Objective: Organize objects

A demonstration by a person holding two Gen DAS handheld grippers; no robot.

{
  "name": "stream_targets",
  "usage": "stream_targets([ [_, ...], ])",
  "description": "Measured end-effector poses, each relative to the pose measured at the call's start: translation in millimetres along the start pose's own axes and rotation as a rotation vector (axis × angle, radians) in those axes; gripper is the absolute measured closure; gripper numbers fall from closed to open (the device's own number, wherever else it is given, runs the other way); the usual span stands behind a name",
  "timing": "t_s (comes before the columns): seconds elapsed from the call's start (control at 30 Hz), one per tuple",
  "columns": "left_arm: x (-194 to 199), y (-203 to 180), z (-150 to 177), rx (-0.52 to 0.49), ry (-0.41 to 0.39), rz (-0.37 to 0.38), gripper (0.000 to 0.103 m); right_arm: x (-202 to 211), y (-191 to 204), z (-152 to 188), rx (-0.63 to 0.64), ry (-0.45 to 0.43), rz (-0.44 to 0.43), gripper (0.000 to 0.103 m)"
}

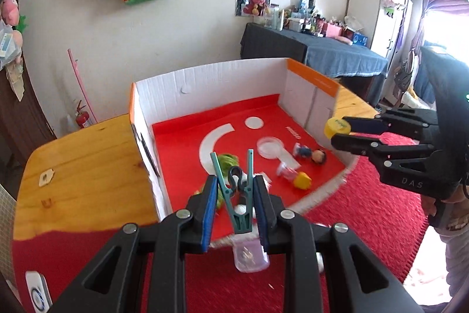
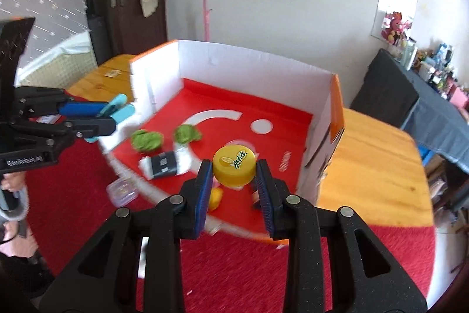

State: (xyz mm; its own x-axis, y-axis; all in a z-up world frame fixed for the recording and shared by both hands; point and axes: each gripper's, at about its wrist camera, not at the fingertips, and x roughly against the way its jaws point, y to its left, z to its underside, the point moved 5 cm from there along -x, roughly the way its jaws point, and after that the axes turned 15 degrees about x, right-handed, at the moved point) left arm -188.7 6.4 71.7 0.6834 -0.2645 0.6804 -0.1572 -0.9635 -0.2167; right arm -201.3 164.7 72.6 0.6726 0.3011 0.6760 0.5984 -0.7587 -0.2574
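Note:
My left gripper is shut on a teal clothespin and holds it above the front edge of the open cardboard box. It also shows in the right wrist view at the box's left wall. My right gripper is shut on a yellow bottle cap above the box's red floor. It shows in the left wrist view by the box's right wall. In the box lie green toy pieces, a black-and-white item, a clear round lid, small figures and a yellow toy.
The box stands on a wooden table with a red cloth at the front. A small clear plastic case lies on the cloth in front of the box. A dark-covered table with clutter stands behind.

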Motion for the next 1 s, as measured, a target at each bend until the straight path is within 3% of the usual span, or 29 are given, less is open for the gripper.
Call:
stream_targets([
  [0.4, -50, 13, -26, -0.050, 0.112, -0.086, 0.078, -57, -18, -13, 0.046, 0.167, 0.110, 0.074],
  [0.67, -71, 20, -34, -0.042, 0.193, -0.083, 0.078, -80, -24, -11, 0.055, 0.245, 0.129, 0.074],
  [1.0, -91, 32, -27, -0.061, 0.263, -0.131, 0.078, -96, -24, -9, 0.090, 0.325, 0.127, 0.074],
])
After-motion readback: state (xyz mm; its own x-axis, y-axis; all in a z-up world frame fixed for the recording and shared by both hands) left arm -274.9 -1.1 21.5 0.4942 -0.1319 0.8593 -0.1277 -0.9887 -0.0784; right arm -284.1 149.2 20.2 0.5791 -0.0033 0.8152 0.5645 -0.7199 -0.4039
